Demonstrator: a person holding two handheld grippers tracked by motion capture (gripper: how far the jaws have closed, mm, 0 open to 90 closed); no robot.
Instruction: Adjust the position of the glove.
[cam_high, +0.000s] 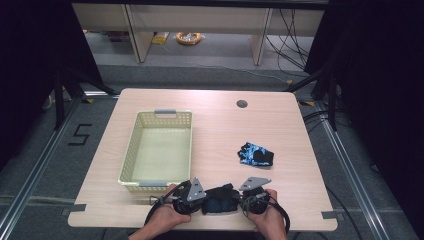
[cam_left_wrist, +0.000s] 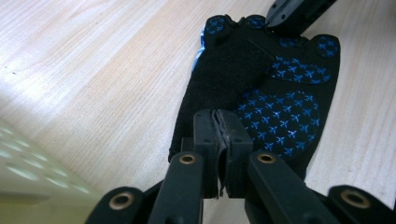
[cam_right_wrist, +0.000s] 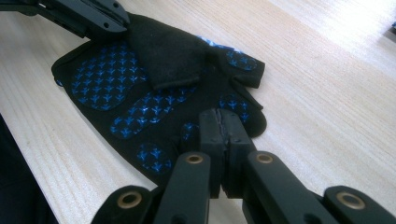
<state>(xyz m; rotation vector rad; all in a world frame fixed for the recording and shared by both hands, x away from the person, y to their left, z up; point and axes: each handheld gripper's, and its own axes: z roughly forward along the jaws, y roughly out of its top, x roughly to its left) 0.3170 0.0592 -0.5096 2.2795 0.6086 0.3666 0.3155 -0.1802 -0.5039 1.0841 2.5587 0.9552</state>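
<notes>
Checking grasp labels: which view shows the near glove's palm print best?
Right gripper view: the near glove lies palm-up, blue plane print sharp, right gripper shut on its edge. Left gripper view shows it too, partly behind jaws. High view: a dark lump between the grippers.

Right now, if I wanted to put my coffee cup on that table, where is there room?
Bare wood spans the far edge, from behind the basket past the round hole, and the strip between the basket and the far glove. The right edge beyond that glove is free too. The near edge is crowded: both grippers pinch the near glove there.
</notes>
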